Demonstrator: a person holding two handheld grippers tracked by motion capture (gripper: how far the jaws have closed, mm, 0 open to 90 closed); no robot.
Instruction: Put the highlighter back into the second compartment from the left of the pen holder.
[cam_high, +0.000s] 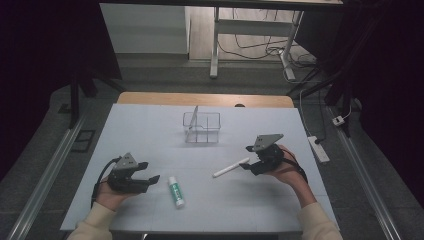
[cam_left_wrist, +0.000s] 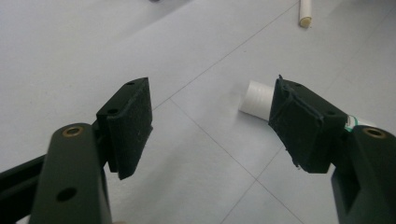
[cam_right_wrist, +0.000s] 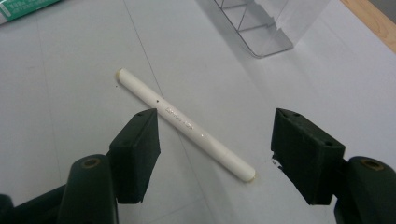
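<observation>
A white pen (cam_high: 231, 167) lies on the white table (cam_high: 150, 130), right of centre. My right gripper (cam_high: 246, 157) is open just beyond its right end. In the right gripper view the pen (cam_right_wrist: 187, 123) lies slantwise on the table between and just beyond the open gripper (cam_right_wrist: 219, 144) jaws, untouched. A white tube with a green label (cam_high: 176, 191) lies near the front, just right of my open left gripper (cam_high: 150, 171). From the left gripper (cam_left_wrist: 212, 126) camera, the tube (cam_left_wrist: 256, 98) is partly hidden behind the right jaw.
A clear plastic divided box (cam_high: 201, 127) stands at the middle back of the table, also seen as the box (cam_right_wrist: 261, 23) in the right gripper view. The table's wooden edge (cam_high: 205, 99) runs behind it. A power strip (cam_high: 318, 149) lies on the floor at the right.
</observation>
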